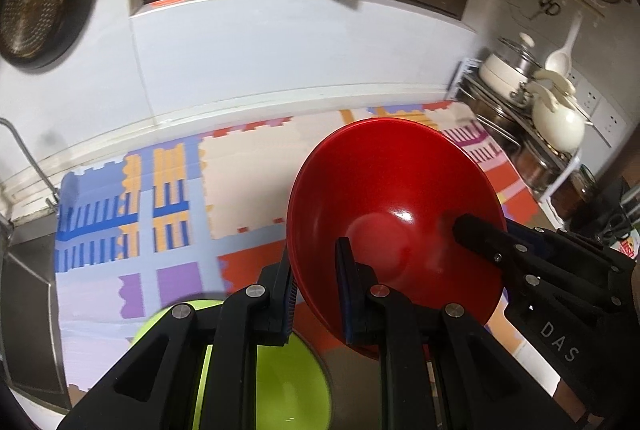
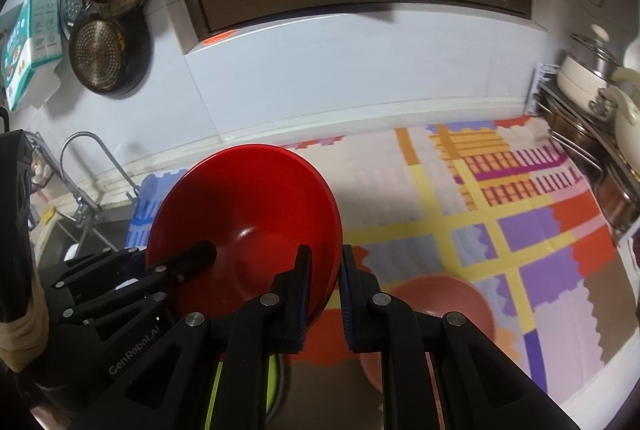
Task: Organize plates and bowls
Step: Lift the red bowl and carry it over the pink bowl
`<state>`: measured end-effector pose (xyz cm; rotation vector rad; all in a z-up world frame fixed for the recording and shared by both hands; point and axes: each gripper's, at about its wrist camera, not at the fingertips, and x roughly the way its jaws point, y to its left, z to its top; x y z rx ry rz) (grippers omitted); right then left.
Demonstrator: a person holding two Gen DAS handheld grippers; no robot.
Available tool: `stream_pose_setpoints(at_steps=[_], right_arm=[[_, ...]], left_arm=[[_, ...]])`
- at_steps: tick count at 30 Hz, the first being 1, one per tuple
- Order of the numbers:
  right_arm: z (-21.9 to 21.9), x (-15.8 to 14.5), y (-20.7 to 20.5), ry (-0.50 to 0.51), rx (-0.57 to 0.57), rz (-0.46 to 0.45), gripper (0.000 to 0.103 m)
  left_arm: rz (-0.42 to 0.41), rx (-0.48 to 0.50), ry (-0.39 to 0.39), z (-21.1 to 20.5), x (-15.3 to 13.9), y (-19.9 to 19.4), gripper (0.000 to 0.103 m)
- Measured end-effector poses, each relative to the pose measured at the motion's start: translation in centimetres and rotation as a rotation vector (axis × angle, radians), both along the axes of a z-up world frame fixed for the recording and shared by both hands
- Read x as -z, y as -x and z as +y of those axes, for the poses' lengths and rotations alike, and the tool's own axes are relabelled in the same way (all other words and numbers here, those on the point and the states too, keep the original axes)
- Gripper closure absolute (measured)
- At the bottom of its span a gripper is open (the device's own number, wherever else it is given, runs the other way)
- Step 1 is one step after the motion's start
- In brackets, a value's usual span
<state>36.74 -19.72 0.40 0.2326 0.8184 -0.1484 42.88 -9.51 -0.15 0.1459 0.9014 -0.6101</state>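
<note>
A red bowl [image 1: 392,198] hangs tilted above the counter, held by both grippers at opposite sides of its rim. My left gripper [image 1: 316,262] is shut on the near-left rim, one pad inside and one outside. The right gripper's inner finger [image 1: 476,230] reaches into the bowl from the right. In the right wrist view the red bowl [image 2: 248,202] sits left of centre, with my right gripper [image 2: 326,258] shut on its right rim and the left gripper's finger [image 2: 196,256] inside it. A lime green bowl [image 1: 292,378] lies below. A pinkish-brown bowl [image 2: 452,304] rests on the mat.
A colourful patterned mat [image 2: 500,198] covers the counter. A sink with a tap [image 2: 86,166] lies to the left. A wire rack with pots and a cream kettle [image 1: 556,114] stands at the right. Pans [image 2: 108,54] hang on the tiled wall below dark cabinets.
</note>
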Motion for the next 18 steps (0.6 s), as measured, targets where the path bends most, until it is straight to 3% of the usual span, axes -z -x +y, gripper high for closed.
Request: stream_pose_setpoints(at_steps=[18], right_arm=[[-7.5, 2.0, 5.3, -0.023, 0.114, 0.051, 0.088]], left_arm=[[0.083, 0.165, -0.024, -7.9, 2.4, 3.7, 0.083]])
